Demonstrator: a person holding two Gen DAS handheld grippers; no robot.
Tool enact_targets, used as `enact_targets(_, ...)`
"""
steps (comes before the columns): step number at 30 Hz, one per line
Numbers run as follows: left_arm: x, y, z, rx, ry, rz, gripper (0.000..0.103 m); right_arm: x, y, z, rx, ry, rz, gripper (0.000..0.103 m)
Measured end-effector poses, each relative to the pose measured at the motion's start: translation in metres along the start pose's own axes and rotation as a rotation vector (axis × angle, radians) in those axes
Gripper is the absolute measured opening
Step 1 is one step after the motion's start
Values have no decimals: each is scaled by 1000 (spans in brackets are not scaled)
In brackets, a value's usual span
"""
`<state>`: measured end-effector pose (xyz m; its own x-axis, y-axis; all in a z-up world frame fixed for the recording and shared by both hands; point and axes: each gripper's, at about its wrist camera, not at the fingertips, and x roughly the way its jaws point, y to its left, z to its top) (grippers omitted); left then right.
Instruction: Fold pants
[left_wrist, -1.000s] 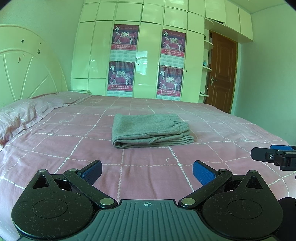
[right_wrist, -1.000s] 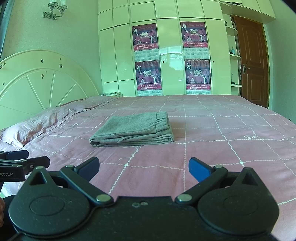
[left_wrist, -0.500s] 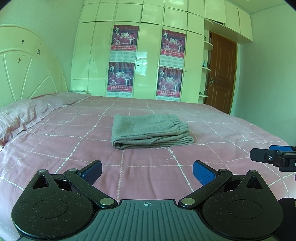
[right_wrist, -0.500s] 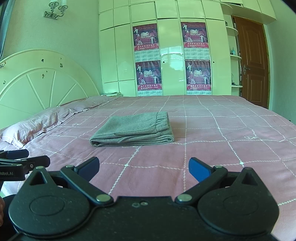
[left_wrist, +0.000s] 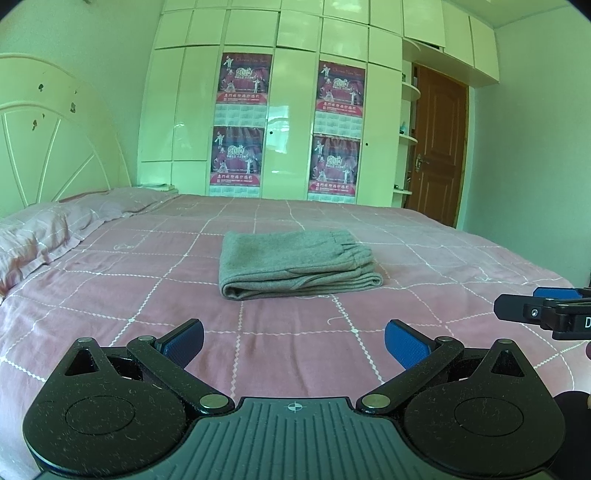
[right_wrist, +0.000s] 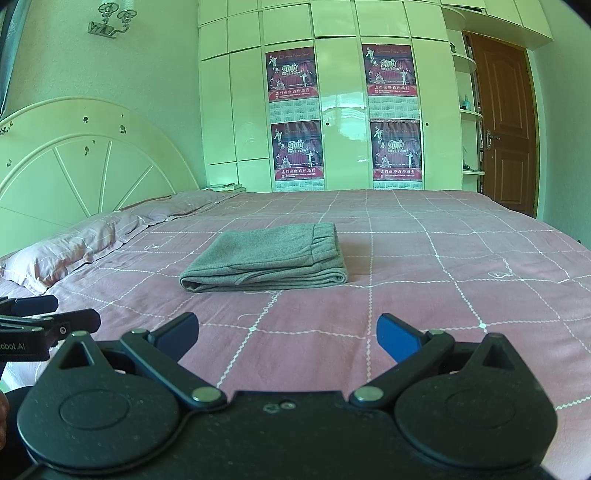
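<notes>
Two grippers, left gripper (left_wrist: 294, 341) and right gripper (right_wrist: 287, 332), held wide apart at lower frame; folded gray pants (left_wrist: 295, 264) at center on bed (left_wrist: 443, 258), unchanged since earlier.

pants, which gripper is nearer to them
Hard to call; about equal. The left gripper and right gripper both hang open, short of the folded pants, left facing their middle, right offset to their right.
</notes>
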<state>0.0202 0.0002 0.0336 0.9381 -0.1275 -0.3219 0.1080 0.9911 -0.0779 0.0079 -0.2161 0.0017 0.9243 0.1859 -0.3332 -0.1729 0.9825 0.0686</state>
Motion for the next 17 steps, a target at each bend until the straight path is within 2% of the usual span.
enact_targets(17,-8,1,0,2,-44,-9,103,0,0,0,-2,2,0,97)
